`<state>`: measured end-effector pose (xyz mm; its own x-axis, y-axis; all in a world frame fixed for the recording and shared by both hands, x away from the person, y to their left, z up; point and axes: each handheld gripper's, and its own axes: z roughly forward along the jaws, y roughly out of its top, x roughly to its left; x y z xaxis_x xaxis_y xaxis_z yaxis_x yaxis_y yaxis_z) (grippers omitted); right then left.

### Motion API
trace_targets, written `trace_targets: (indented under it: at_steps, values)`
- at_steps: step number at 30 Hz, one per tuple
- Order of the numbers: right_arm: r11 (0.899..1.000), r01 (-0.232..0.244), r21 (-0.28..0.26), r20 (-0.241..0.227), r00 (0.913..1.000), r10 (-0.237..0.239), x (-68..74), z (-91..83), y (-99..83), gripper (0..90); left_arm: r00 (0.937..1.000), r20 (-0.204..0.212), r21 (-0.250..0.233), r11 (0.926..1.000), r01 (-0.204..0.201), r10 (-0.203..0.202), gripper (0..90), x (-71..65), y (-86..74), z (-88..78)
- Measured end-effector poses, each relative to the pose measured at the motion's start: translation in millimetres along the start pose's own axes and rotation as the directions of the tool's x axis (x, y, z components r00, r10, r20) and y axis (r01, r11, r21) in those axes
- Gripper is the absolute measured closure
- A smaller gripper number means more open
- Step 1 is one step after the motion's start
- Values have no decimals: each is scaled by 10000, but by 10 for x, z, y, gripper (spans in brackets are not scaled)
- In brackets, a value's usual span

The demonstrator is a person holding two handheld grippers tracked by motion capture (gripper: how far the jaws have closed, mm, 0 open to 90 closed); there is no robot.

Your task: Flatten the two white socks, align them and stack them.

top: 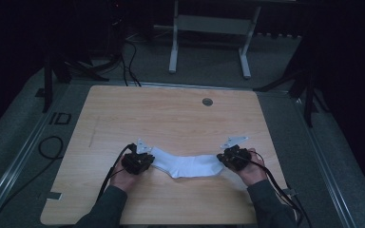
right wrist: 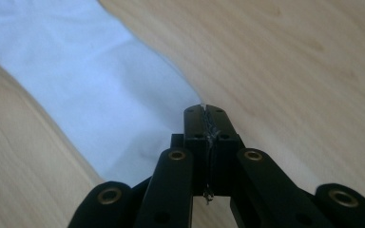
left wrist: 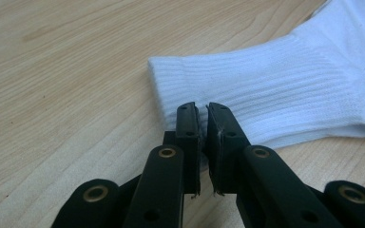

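A white sock (top: pixel 187 165) lies stretched across the near part of the wooden table (top: pixel 171 118), between my two grippers. My left gripper (top: pixel 150 161) is at its left end, and in the left gripper view (left wrist: pixel 203 111) the jaws are shut on the edge of the ribbed cuff (left wrist: pixel 275 90). My right gripper (top: pixel 221 160) is at the sock's right end. In the right gripper view (right wrist: pixel 203 110) the jaws are pressed together on the tip of the smooth white fabric (right wrist: pixel 100 90). The sock sags slightly toward me in the middle.
A round grey grommet (top: pixel 207 101) sits in the table's far part. A white stand's legs (top: pixel 173 52) rise on the floor beyond the table. A black cable (top: pixel 50 147) loops on the floor at the left. Both forearms come in from the table's near edge.
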<state>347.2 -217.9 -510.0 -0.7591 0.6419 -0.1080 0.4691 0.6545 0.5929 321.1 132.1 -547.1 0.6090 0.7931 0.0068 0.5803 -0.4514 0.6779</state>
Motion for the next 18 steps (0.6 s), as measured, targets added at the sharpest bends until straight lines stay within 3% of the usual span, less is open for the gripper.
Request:
trace_targets:
  at_steps: [5,7,13,18]
  values:
    - [10000,52,4,-141,9999,-52,-9,70,39,860,10000,59,-18,10000,28,-28,829,1,-4,-5]
    - [10000,-36,54,-315,9995,37,-14,112,17,760,9999,84,-43,10000,62,-62,811,-4,-5,-7]
    - [9980,-346,-538,-163,9993,338,-52,10,16,618,9997,202,-219,9997,140,-136,781,-2,-5,-16]
    - [9937,-678,-889,-14,9977,679,-133,-82,17,562,9991,333,-450,9986,289,-274,763,11,1,-51]
